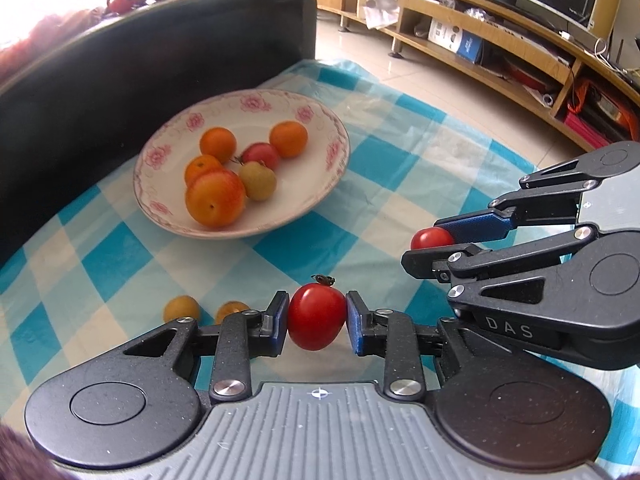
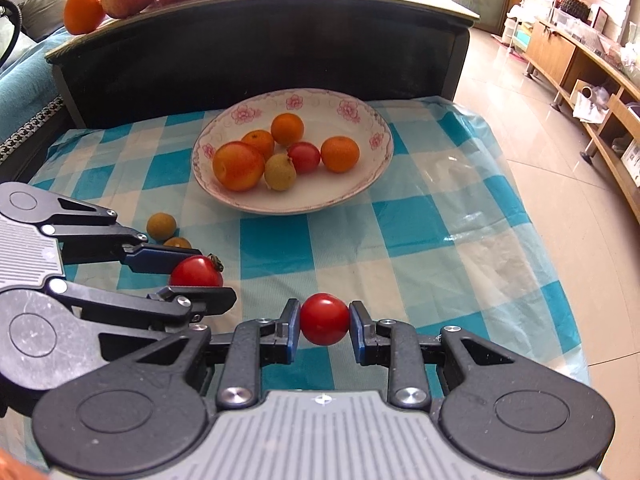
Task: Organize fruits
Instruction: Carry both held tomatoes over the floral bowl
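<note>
My left gripper [image 1: 317,320] is shut on a red cherry tomato [image 1: 316,316] with a dark stem cap; the right wrist view shows that tomato [image 2: 196,272] at lower left. My right gripper [image 2: 325,320] is shut on a second red tomato [image 2: 325,319], whose tip [image 1: 430,238] peeks out in the left wrist view. A white floral plate [image 2: 320,204] on the blue checked cloth [image 2: 420,232] holds several oranges, a small red fruit [image 2: 304,157] and a greenish longan [image 2: 280,172]. Two small fruits [image 2: 161,227] lie loose on the cloth left of the plate.
A dark low table edge [image 2: 260,40] stands behind the plate, with oranges and other fruit [image 2: 84,10] on top. A wooden TV shelf [image 1: 500,40] runs along the right over tiled floor [image 2: 560,200]. The cloth ends at its right edge [image 2: 516,184].
</note>
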`<action>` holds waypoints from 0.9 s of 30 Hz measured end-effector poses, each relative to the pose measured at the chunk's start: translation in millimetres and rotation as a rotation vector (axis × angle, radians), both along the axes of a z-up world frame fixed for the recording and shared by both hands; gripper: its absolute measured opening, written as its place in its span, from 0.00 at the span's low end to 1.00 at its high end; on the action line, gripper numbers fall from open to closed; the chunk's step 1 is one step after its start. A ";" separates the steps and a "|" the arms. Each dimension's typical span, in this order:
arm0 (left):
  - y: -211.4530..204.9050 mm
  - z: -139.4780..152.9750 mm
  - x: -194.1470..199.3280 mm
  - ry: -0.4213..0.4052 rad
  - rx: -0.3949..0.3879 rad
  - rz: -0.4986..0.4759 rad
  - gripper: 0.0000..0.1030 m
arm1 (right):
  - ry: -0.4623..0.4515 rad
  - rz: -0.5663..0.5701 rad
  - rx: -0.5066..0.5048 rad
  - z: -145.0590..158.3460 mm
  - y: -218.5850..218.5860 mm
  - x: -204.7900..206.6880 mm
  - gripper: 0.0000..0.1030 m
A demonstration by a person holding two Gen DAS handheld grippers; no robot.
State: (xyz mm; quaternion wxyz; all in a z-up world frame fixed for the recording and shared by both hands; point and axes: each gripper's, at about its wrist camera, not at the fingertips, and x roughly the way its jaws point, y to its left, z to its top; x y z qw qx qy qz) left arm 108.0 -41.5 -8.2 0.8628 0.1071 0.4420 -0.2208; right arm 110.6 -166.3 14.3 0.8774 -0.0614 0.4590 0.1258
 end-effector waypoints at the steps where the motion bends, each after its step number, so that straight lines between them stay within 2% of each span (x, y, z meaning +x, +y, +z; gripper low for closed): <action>1: 0.4 1.3 1.1 -0.003 -0.002 0.003 0.36 | -0.003 0.000 0.001 1.6 0.1 1.3 0.29; 13: 6.0 16.2 18.6 -0.042 -0.012 0.035 0.36 | -0.051 0.002 -0.004 17.4 5.4 20.1 0.29; 21: 9.3 26.9 45.5 -0.077 -0.018 0.058 0.36 | -0.077 -0.002 0.012 28.5 7.3 50.3 0.29; 27: 11.2 24.4 68.4 -0.078 -0.014 0.080 0.36 | -0.071 -0.011 0.036 24.5 7.8 76.8 0.29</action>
